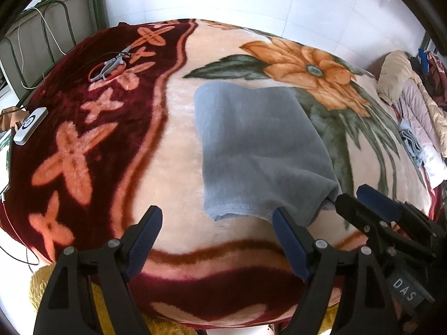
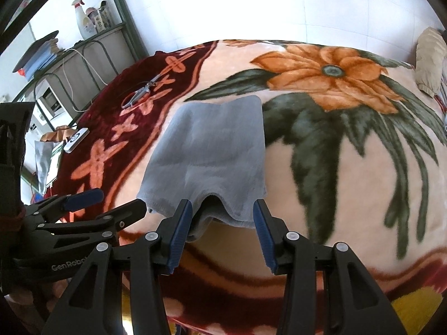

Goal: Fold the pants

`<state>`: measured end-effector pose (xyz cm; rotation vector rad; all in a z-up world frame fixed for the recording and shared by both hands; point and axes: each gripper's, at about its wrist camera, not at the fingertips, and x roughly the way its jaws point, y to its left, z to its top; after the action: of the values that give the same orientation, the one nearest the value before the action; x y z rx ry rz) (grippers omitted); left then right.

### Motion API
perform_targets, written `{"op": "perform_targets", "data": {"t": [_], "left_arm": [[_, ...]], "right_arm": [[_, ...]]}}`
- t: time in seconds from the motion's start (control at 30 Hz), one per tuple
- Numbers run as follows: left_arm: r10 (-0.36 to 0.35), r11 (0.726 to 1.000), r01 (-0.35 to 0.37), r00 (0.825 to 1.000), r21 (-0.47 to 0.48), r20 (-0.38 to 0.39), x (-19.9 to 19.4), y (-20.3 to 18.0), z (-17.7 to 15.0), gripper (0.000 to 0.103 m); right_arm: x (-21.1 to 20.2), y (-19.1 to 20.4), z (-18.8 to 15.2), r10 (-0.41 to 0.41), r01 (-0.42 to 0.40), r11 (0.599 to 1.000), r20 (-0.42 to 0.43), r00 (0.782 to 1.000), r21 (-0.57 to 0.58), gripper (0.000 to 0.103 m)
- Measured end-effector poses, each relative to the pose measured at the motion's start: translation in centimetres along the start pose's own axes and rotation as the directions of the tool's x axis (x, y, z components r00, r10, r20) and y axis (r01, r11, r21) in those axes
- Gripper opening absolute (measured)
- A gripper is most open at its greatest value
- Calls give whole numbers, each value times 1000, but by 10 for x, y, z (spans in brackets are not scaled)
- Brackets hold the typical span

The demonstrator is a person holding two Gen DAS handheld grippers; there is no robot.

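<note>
The grey-blue fleece pants [image 1: 257, 145] lie folded into a short stack on the flowered blanket [image 1: 178, 139]; they also show in the right wrist view [image 2: 212, 150]. My left gripper [image 1: 216, 220] is open just short of the near hem, its right finger [image 1: 287, 237] at the cloth's edge. My right gripper [image 2: 223, 215] is open, its jaws standing either side of the near hem, nothing pinched. The right gripper shows in the left view [image 1: 360, 201], and the left gripper in the right view [image 2: 117, 201].
Scissors [image 1: 111, 64] and a white remote [image 1: 30, 125] lie on the blanket's dark red border at left. A pile of clothes [image 1: 413, 117] sits at far right. A green metal rack [image 2: 92, 47] with bottles stands behind at left.
</note>
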<state>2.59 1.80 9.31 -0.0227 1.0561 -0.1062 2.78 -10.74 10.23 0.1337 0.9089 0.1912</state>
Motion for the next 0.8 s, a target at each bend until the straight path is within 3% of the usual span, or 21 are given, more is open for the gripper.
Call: {"op": "perform_targets", "data": {"t": [0.8], "left_arm": [[13, 1000, -13, 999, -6, -31, 10, 2, -5, 84]], "right_arm": [[7, 3, -2, 9, -9, 1000, -18, 1000, 2, 46]]}}
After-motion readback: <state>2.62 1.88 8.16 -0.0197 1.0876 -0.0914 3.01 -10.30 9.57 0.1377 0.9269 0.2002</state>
